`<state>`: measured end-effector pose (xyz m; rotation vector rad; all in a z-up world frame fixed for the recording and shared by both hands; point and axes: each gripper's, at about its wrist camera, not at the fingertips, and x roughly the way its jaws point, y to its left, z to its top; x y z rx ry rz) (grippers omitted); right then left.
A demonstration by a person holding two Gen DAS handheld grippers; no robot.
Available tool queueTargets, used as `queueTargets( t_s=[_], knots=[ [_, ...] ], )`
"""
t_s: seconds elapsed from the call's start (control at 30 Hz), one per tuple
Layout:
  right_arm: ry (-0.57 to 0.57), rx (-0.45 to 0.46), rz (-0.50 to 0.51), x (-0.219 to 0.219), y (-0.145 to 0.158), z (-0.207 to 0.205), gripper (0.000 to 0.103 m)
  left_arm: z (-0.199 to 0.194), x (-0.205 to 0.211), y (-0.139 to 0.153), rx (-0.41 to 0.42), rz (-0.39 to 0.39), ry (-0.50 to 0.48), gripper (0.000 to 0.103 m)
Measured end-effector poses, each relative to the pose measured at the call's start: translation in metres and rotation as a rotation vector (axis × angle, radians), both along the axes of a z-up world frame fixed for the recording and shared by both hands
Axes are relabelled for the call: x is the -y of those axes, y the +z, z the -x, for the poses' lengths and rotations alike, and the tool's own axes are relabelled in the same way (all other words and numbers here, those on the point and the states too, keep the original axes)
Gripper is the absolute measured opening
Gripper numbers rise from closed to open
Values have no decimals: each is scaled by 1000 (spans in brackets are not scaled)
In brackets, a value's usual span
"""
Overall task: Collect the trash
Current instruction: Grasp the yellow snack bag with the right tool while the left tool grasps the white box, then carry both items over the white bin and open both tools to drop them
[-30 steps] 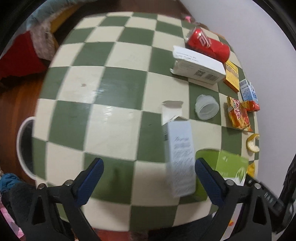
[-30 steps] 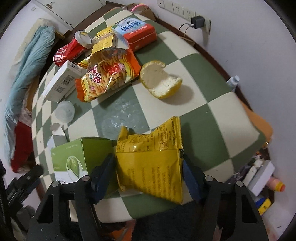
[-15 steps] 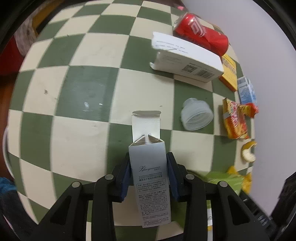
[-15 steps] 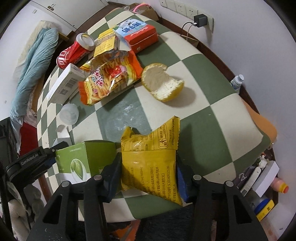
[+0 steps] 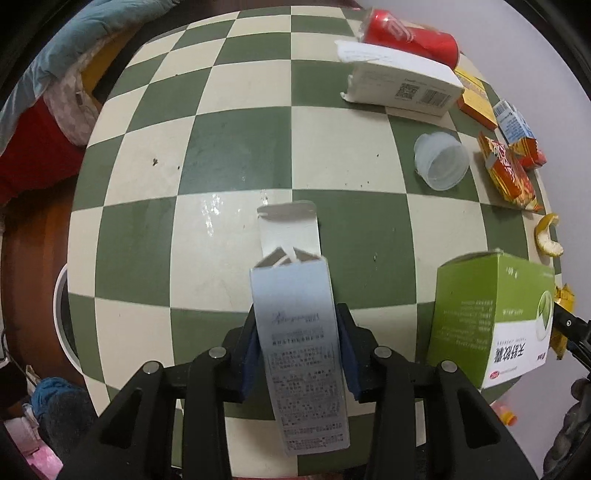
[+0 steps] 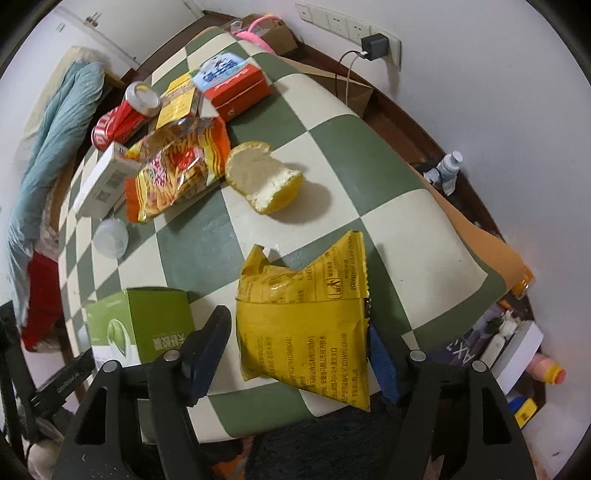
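My left gripper (image 5: 297, 341) is shut on a tall white carton (image 5: 295, 332) with its top flap open, held over the green-and-cream checkered table (image 5: 236, 155). My right gripper (image 6: 299, 343) straddles a yellow snack bag (image 6: 306, 317) at the table's near edge; the right finger touches the bag, the left finger stands a little off it. A green box (image 6: 140, 325) stands just left of the bag and also shows in the left wrist view (image 5: 491, 317).
Further back lie a red can (image 5: 410, 35), a white box (image 5: 402, 85), a clear plastic cup (image 5: 441, 162), an orange snack bag (image 6: 177, 173), a red-blue box (image 6: 232, 83) and a fruit peel (image 6: 264, 181). A white bin rim (image 5: 59, 314) sits beside the table.
My left gripper closed on the white carton and lifted it toward the camera. My right gripper narrowed around the yellow bag, then opened slightly again.
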<state>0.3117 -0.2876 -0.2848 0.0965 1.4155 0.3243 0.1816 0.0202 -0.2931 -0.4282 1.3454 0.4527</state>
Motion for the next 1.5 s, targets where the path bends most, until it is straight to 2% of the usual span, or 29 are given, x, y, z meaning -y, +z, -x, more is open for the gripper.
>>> queueTargets(
  t_s=[0.07,0.13,0.23,0.37,0.53,0.73,0.87,1.03,1.13,1.27,1.37,1.5],
  knots=[
    [13,11,25,-4,-2,2,72,5,6,0,9,-12,9,33],
    [28,39,55,-9,-2,6,63,11,8,1,16,-20,11,33],
    [51,67,75,-14,1,10,56,21,7,6,31,-44,7,33],
    [65,101,71,-15,14,15,55,32,16,25,72,-76,11,33],
    [77,166,33,-18,49,24,55,39,18,63,161,-140,8,33],
    [131,261,-48,-41,111,40,54,60,-5,130,277,-182,22,33],
    [212,293,-132,-78,149,59,55,77,-28,165,336,-219,38,33],
    [349,272,-215,-145,167,92,54,115,-62,195,369,-276,96,33],
    [449,245,-259,-197,168,119,54,141,-87,199,372,-290,151,33],
    [570,199,-286,-264,155,158,54,181,-129,190,351,-292,230,33],
    [645,148,-285,-319,133,190,54,209,-164,169,321,-266,293,33],
    [744,70,-248,-391,91,231,54,250,-214,126,270,-206,383,33]
  ],
)
